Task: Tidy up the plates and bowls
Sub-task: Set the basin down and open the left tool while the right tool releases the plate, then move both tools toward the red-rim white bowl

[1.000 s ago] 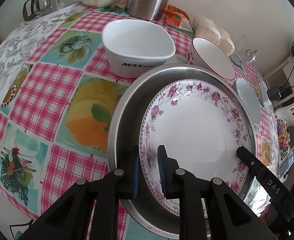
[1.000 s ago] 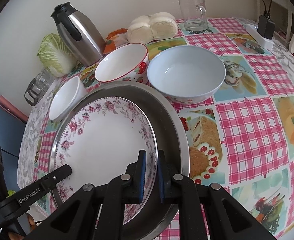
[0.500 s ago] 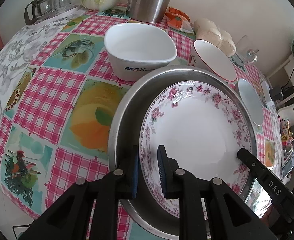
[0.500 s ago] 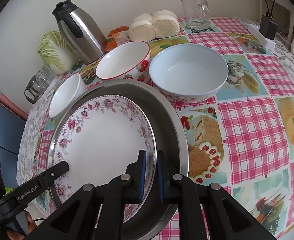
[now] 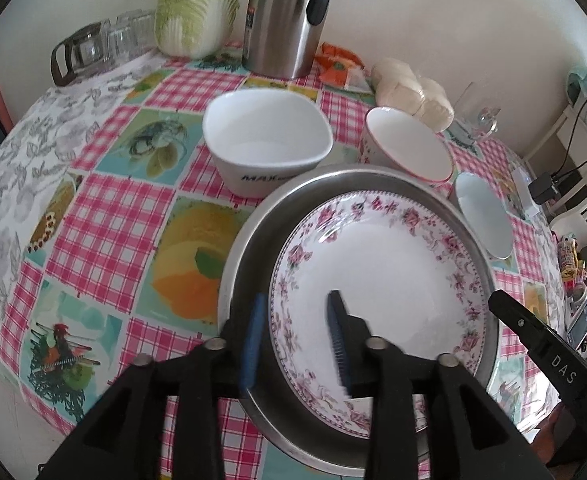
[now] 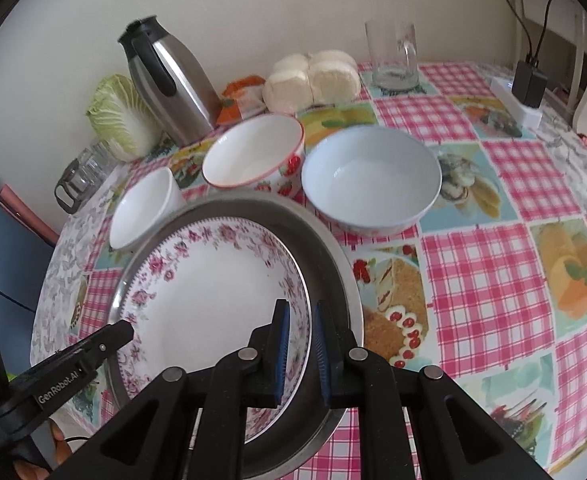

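Note:
A floral plate lies inside a round metal pan on the checked tablecloth. My left gripper straddles the plate's near-left rim. Its jaws are opening and stand apart from the rim, with the pads clear of it. My right gripper is narrow on the plate's right rim, inside the pan. Its jaws are just easing apart, and the pads still hug the rim. Behind the pan stand a square white bowl, a red-rimmed bowl and a pale blue bowl.
At the back by the wall are a steel thermos, a cabbage, glass jars, wrapped buns and a glass mug. A plugged power strip sits at the far right. The table's near edge runs under both grippers.
My left gripper's jaws have spread apart and let go of the plate's rim. The right gripper's gap has barely widened. Plate and pan stay where they were.

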`<state>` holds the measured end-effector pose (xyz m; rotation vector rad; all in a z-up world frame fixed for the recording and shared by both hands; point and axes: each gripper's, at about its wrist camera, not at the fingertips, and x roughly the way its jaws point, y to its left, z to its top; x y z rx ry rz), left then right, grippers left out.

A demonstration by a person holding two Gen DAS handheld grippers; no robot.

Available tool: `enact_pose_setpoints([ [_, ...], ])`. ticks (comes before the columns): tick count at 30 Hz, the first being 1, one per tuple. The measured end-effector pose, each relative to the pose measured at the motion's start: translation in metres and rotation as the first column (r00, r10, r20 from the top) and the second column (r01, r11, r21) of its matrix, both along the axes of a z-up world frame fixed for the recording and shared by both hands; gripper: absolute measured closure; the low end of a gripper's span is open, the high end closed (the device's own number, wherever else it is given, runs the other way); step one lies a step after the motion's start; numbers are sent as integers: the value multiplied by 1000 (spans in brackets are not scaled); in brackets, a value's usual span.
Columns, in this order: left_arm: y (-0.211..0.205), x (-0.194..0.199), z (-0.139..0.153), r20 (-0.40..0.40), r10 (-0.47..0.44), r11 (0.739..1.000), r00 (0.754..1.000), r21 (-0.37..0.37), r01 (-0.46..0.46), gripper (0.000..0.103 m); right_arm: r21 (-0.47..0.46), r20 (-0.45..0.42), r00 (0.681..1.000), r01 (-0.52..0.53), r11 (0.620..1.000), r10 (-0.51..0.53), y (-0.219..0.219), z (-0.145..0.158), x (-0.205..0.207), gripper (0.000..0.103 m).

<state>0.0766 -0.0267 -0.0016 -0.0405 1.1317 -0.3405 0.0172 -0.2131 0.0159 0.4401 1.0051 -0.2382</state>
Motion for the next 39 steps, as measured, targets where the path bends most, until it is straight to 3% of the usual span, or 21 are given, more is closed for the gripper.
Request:
enact_pose_setpoints([
  [4,-2,-3,7,32,-7,1000,999,15,6,48,-24,12,1000,-2,1000,2,2,7,-1,86],
  [9,-3,-4,8,49,-12,999,999,37,10,44,-57,9,1000,-17,998,18,6,9,0,64],
  [11,-3,-4,8,56,-5,999,998,47,3,34,-68,11,1000,-22,997,23,7,10,0,48],
  [12,-3,-4,8,66,1,998,998,55,-5,21,-75,13,1000,-25,997,26,7,10,0,44],
  [13,-2,-4,9,73,4,998,997,59,-8,17,-79,15,1000,-26,997,28,7,11,0,39],
  [25,14,4,5,77,105,991,991,74,-111,5,-89,-2,1000,-2,996,2,-1,6,-2,13],
  [28,14,4,2,69,108,990,992,78,-114,5,-84,-1,1000,-1,996,1,-3,5,-3,0],
  [39,12,3,5,98,93,993,991,67,-100,5,-106,8,1000,6,994,-5,-5,5,-4,0],
])
